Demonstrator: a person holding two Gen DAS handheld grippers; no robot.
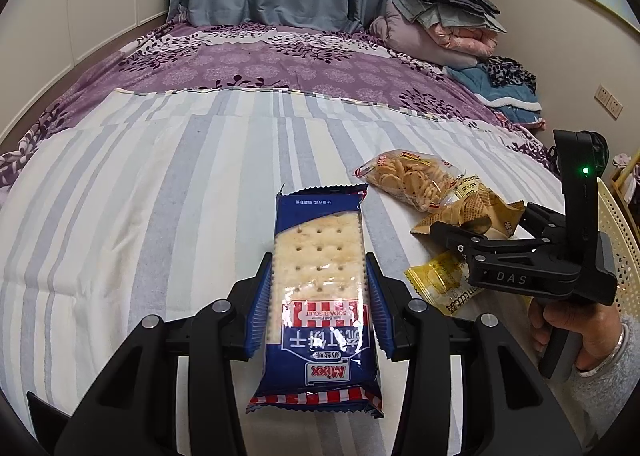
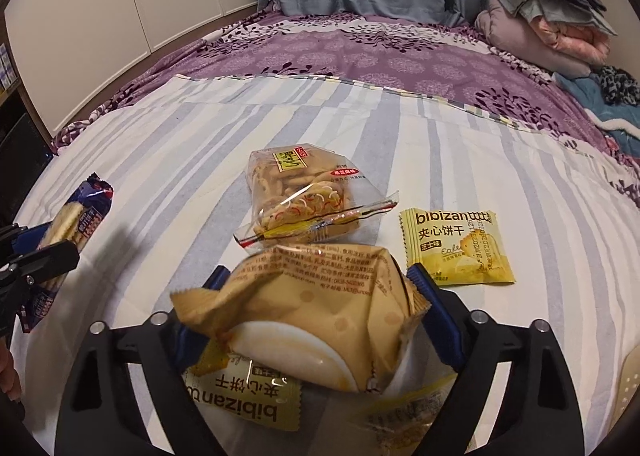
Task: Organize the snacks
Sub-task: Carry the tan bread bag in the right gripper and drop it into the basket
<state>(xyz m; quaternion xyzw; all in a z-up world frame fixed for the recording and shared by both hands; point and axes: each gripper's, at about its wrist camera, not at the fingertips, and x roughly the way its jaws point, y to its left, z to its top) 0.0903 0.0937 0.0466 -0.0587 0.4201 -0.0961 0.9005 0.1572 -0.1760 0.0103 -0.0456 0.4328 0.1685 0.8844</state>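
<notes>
While the left tongs (image 1: 318,304) clamp the soda biscuit packet (image 1: 318,280), brittle crackers want side-edge grips. Right tongs (image 2: 316,308) straddle the crinkly tan wrapper (image 2: 304,316), twelve o'clock; contact uncertain.

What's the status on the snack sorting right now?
Left gripper shut on cracker pack. Right gripper around tan snack bag, grip unclear. Yellow packets crowd it.

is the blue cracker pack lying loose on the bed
No, the blue cracker pack is clamped between the blue pads of the left tongs, held up over the striped sheet.
</notes>
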